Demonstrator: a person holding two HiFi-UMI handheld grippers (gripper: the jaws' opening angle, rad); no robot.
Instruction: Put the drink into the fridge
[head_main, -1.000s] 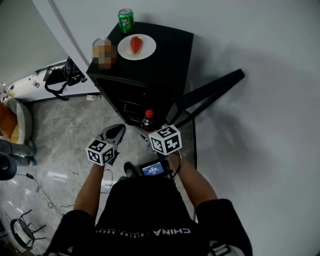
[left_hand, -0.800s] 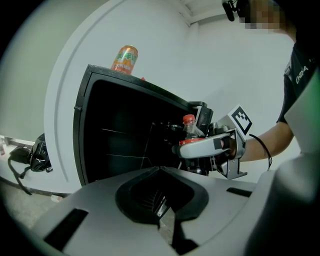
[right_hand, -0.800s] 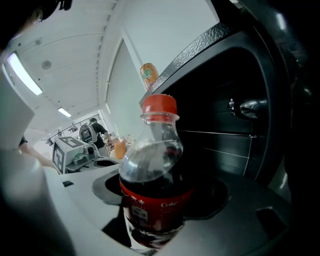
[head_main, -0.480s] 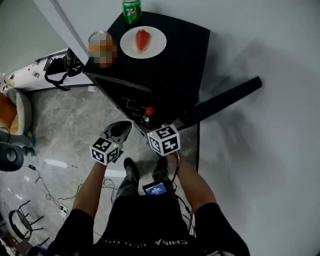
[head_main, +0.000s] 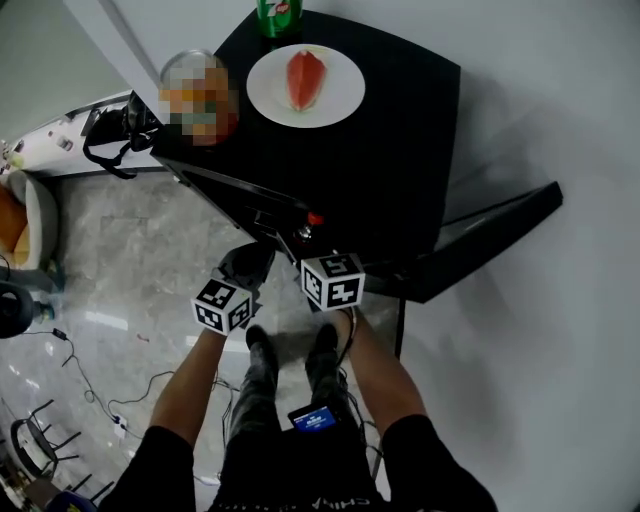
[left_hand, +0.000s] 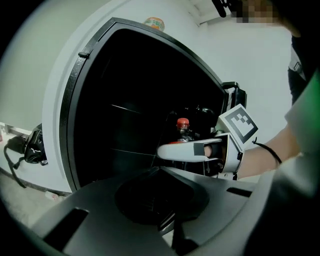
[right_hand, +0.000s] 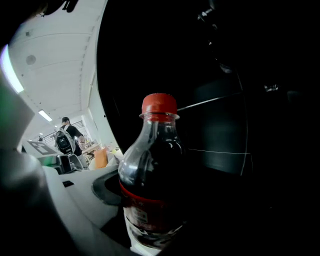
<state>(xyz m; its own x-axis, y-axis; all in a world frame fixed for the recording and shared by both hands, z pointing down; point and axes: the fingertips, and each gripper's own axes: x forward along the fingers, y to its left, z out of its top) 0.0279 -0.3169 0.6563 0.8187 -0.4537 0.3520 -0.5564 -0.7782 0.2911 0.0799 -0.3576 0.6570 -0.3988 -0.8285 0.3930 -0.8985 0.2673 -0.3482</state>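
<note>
Head view: a grey marbled floor (head_main: 130, 250) with loose cables (head_main: 90, 385) lies below my left hand-held gripper (head_main: 255, 258), and a white wall (head_main: 560, 350) runs off to the right of my right hand-held gripper (head_main: 308, 245). Just ahead of both stands the black fridge (head_main: 400, 150), with its door (head_main: 480, 240) swung out to the right. Half a second ago the bottle (head_main: 312, 222) showed its neck clear of the fridge's front edge. Now only the red cap shows at that edge, and both hand-held grippers sit closer to the opening. On the fridge top, well beyond my hand-held grippers, I count one white plate (head_main: 340, 105) with one red piece of food (head_main: 306, 78), one green can (head_main: 279, 10) and one jar (head_main: 195, 95) under a blur. There is one bottle.

Left gripper view: my left jaws are drawn together with nothing between them. Ahead and to the right, the other hand-held gripper reaches into the dark opening with the bottle upright.

Right gripper view: my right jaws are clamped on the bottle's lower body. It holds dark drink and has a red label and red cap. Thin shelf edges (right_hand: 215, 152) show ahead in the black interior. Off to my left is a bright room with a person (right_hand: 67, 135) carrying a backpack.
</note>
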